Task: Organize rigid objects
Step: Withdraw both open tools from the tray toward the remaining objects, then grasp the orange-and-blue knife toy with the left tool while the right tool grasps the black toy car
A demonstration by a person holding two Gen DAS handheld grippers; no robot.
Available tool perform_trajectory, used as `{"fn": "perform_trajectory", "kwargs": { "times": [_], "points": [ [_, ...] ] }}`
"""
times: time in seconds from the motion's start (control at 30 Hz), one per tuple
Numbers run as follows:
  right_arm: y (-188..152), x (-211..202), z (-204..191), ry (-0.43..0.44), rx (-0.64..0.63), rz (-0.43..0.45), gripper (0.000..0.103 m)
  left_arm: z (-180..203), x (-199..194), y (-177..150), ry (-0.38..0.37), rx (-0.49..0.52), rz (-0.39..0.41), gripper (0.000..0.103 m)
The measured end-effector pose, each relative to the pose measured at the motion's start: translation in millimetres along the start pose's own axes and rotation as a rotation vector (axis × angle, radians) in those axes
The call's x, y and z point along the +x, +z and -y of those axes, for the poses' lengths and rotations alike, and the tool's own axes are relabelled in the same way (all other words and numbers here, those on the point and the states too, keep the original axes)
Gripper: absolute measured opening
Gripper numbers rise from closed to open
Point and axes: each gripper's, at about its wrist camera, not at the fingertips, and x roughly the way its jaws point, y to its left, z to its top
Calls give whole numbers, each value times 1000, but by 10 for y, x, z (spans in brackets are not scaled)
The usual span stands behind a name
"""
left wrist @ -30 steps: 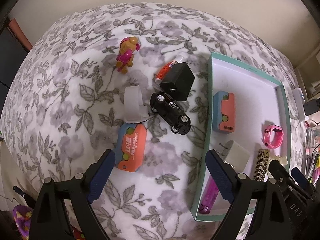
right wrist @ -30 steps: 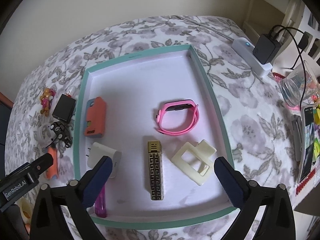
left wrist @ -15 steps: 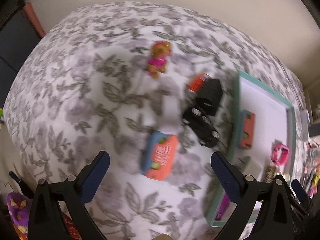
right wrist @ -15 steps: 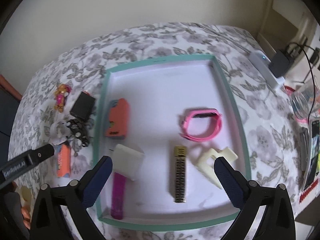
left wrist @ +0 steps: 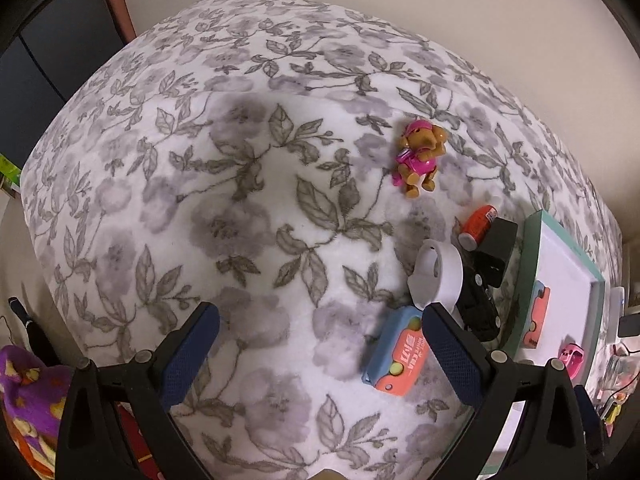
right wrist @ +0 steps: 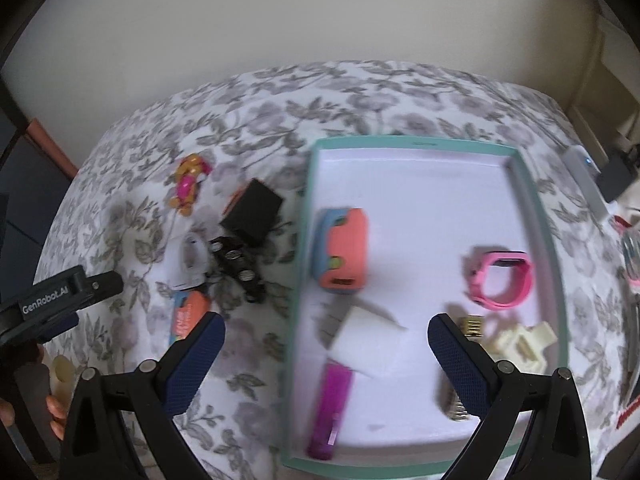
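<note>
My left gripper (left wrist: 318,350) is open and empty over bare floral cloth, left of the loose items. These are an orange-blue toy case (left wrist: 396,362), a white tape ring (left wrist: 436,278), a black toy car (left wrist: 480,308), a black charger block (left wrist: 496,250), an orange tube (left wrist: 476,224) and a puppy figure (left wrist: 420,156). My right gripper (right wrist: 326,354) is open and empty above the front left of the teal tray (right wrist: 538,216). The tray holds an orange-blue case (right wrist: 344,254), a pink watch (right wrist: 502,278), a white plug (right wrist: 366,336), a purple lighter (right wrist: 332,412), a gold piece (right wrist: 472,326) and a cream clip (right wrist: 520,344).
The floral cloth covers the table (left wrist: 240,200). A white power strip with a black adapter (right wrist: 612,172) lies right of the tray. The left gripper's body (right wrist: 52,300) shows at the left in the right wrist view. A purple cloth (left wrist: 24,400) lies below the table's left edge.
My left gripper has swung left, so the loose items and tray now sit at the right of its view. My right gripper has shifted left and back from the tray. Both stay open.
</note>
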Motion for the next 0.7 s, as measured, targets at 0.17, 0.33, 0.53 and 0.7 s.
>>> {"fn": "perform_trajectory", "kwargs": {
  "times": [0.17, 0.33, 0.53, 0.7],
  "points": [
    [-10, 129, -224, 21, -45, -16, 102, 23, 105, 30, -62, 0, -31, 101],
    [-13, 239, -272, -3, -69, -35, 97, 164, 213, -28, -16, 86, -80, 101],
    [-12, 256, -136, -18, -40, -48, 96, 262, 323, -76, -16, 129, -123, 101],
    [17, 210, 35, -81, -22, -35, 96, 330, 405, -116, -16, 149, -153, 101]
  ]
}}
